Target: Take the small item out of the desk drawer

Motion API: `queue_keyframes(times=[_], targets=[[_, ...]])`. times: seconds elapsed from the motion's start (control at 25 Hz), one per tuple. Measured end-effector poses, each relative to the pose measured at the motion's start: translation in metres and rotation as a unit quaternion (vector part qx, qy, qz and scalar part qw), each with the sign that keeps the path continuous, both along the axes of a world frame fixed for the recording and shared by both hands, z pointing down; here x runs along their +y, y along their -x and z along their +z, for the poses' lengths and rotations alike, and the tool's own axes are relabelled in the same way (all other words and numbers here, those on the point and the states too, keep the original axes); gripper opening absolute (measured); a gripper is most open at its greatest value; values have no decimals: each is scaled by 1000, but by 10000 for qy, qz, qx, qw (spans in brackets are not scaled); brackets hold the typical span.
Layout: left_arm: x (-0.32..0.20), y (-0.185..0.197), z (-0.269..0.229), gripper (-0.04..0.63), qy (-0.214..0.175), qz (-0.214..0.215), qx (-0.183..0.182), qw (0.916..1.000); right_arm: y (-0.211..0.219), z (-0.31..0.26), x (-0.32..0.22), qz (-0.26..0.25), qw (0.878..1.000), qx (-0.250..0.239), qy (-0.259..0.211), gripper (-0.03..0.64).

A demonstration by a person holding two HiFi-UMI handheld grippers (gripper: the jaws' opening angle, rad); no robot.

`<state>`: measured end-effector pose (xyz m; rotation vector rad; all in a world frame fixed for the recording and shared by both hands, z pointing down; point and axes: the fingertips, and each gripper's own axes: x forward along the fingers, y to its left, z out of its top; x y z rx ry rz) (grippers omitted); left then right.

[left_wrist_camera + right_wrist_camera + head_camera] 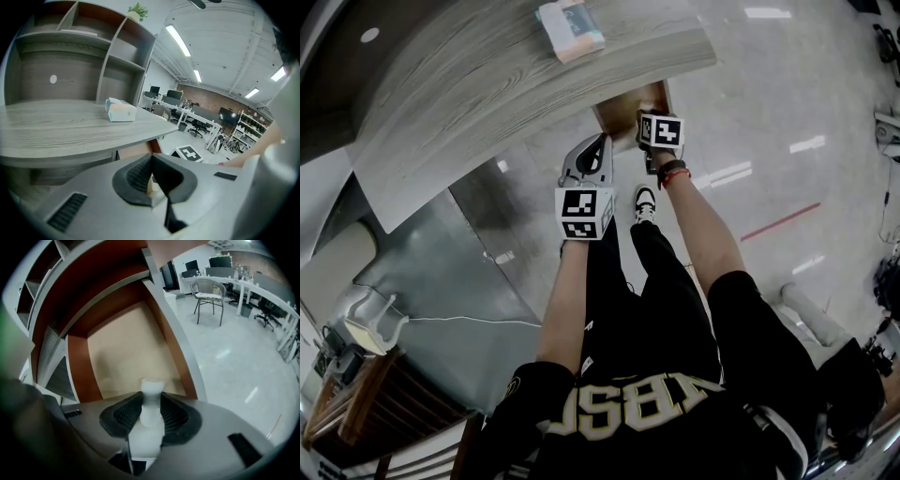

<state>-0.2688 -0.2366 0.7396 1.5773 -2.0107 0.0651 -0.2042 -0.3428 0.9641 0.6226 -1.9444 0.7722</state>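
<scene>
The desk drawer point(628, 105) stands pulled out under the grey wooden desk point(487, 75). In the right gripper view its tan floor point(126, 352) lies bare below brown side walls. My right gripper point(151, 409) reaches into the drawer and is shut on a small white bottle-shaped item point(152, 397), whose top sticks out past the pads. My left gripper point(602, 142) hovers just left of the drawer by the desk's edge. Its jaws point(151, 161) are shut with nothing held. The right gripper's marker cube point(190, 153) shows beyond them.
A white and blue box point(570, 28) lies on the desktop point(70, 131), with shelving point(117, 56) behind it. The person's legs and shoe point(645, 202) stand below the drawer on glossy floor. A chair point(208, 294) and office desks lie further off.
</scene>
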Motion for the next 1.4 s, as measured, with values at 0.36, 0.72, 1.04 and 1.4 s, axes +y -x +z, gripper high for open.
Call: queue_keyframes(times=[0.36, 0.72, 1.04, 1.4], targets=[[3, -2, -5, 14, 89, 2, -86, 9999, -7, -21, 0, -102, 9998, -135, -93, 126], [9, -12, -20, 12, 90, -139, -61, 9998, -28, -63, -1, -244, 9990, -237, -305, 126], [19, -16, -48, 12, 131, -361, -350, 9986, -48, -113, 11, -392, 9977, -397, -379, 126], [27, -25, -98, 12, -234, -602, -390, 9972, -68, -188, 10, -526, 9920, -681, -920, 126]])
